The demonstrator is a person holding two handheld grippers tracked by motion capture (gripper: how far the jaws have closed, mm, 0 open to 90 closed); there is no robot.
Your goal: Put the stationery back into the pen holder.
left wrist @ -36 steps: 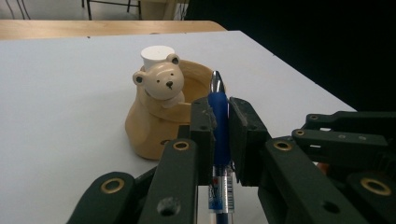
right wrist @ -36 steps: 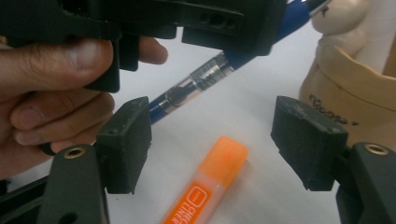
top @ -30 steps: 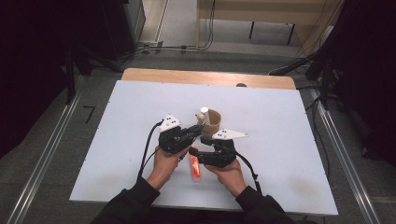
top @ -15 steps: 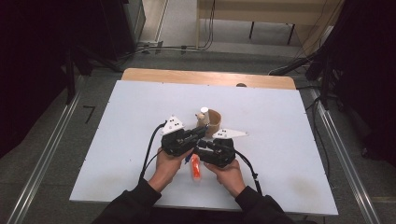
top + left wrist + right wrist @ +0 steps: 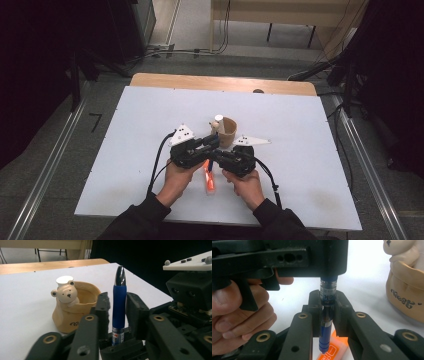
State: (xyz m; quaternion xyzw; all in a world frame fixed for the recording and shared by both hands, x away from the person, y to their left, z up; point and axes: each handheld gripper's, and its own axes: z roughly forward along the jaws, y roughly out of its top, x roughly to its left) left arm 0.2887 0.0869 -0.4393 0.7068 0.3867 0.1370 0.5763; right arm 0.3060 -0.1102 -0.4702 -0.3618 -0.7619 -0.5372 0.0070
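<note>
A blue pen (image 5: 119,305) stands upright between the two grippers, tip up. My left gripper (image 5: 116,297) has just been opening: its jaws flank the pen's blue grip with a thin gap on one side. My right gripper (image 5: 327,296) has just been closing, and its jaws now clamp the pen's lower barrel (image 5: 327,312). In the high view the left gripper (image 5: 212,145) and right gripper (image 5: 216,158) meet nose to nose at the table's middle. In the right gripper view the left gripper's body (image 5: 332,257) sits right above the pen.
A tan bear-shaped cup (image 5: 225,131) (image 5: 70,307) (image 5: 407,295) stands just beyond the grippers. An orange packet (image 5: 208,180) (image 5: 334,347) lies on the white table (image 5: 310,130) below the pen. A hand (image 5: 242,312) holds the left gripper.
Both hands stay almost where they were, the left one shifting only slightly. The cup and the orange packet have not moved.
</note>
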